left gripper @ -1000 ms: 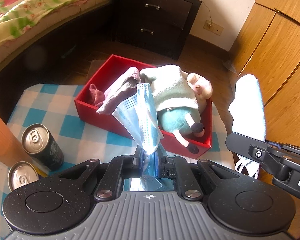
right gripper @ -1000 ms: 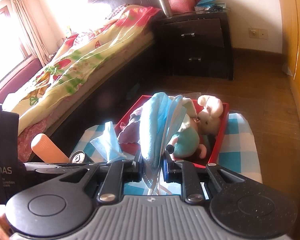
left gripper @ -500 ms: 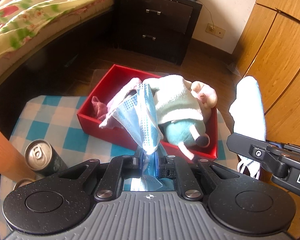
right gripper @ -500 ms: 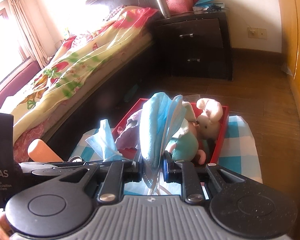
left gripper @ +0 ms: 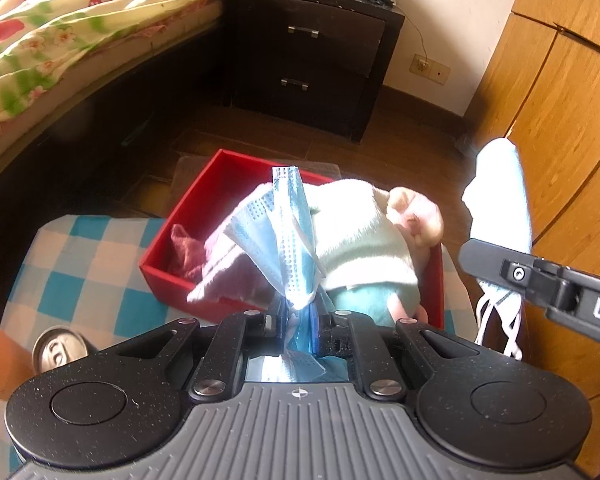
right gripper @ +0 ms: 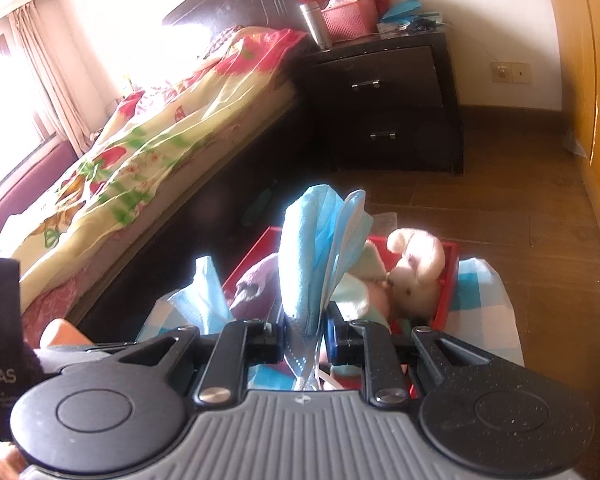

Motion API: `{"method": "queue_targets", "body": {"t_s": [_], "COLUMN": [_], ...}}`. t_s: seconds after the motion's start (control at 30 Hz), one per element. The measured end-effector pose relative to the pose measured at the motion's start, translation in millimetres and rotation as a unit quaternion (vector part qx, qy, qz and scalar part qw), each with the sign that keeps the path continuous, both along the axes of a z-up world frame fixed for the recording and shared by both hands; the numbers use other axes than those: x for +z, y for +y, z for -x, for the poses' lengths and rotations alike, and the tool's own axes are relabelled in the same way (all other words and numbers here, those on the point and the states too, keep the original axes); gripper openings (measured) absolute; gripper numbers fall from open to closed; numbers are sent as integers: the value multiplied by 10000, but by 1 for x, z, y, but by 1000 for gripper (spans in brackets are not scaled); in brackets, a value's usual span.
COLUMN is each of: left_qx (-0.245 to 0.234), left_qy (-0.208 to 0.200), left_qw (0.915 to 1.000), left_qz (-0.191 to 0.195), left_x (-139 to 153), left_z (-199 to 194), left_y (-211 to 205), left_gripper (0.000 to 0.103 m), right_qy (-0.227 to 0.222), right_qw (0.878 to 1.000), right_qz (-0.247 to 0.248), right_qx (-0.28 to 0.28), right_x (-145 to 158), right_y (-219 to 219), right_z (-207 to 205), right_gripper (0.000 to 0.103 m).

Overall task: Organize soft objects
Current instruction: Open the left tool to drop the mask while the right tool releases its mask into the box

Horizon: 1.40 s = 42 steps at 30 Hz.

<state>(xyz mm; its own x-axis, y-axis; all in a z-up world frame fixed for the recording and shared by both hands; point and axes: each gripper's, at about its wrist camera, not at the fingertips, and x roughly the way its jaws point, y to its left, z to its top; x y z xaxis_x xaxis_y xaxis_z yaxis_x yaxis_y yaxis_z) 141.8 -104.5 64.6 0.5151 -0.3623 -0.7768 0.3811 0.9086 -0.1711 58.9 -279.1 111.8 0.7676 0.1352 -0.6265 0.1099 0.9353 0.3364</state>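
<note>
**Both masks carried up to the red box**

At the surface's left edge I see a drink can point(left gripper: 62, 350), sliding out of my left view as I advance. My left tool point(left gripper: 300, 316) is pinching a crumpled blue face mask point(left gripper: 288, 236), now raised in front of the red box point(left gripper: 168, 276) at the far edge, closer than a second ago. The box already holds a pinkish cloth point(left gripper: 220, 276) and a plush toy point(left gripper: 364, 248). My right tool point(right gripper: 306, 334), pressed tight on a second blue mask point(right gripper: 316, 256), has closed in likewise. Both drops look imminent; how much free room remains inside, I can't quite judge.
</note>
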Motion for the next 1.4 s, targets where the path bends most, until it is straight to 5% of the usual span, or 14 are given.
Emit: {"method": "queue_targets", "body": {"t_s": [0.27,0.8,0.97,1.07,1.1,1.4], "left_qx": [-22,-386,-373,-303,-233,-176], "left_qy": [-113,-264,-290,-341,-388,-465], "left_qw": [9999,9951,9949,9954,9954,9967], "left_qz": [97,-874,-887,-837,-847,-641], "left_x": [-4,-20,-19,-17,-16,5], "left_z": [-28,-57,-58,-57,-56,-31], "left_y": [-9,-48,-45,-44,-42,-29], "left_gripper": [9,11,21,53,56,64], "right_qy": [-10,557,573,597,603,539], "right_qw": [9994,9981,9976,9971,9968,9973], "right_qz": [144,128,293,394,422,338], "right_qx": [-313,-233,-252,-270,-301,-360], "right_x": [-23,-75,-74,-76,-76,-58], "right_y": [-20,-26,-19,-16,-15,-19], "right_z": [-31,-73,-77,-76,-76,-59], "right_gripper": [0,0,18,35,38,39]}}
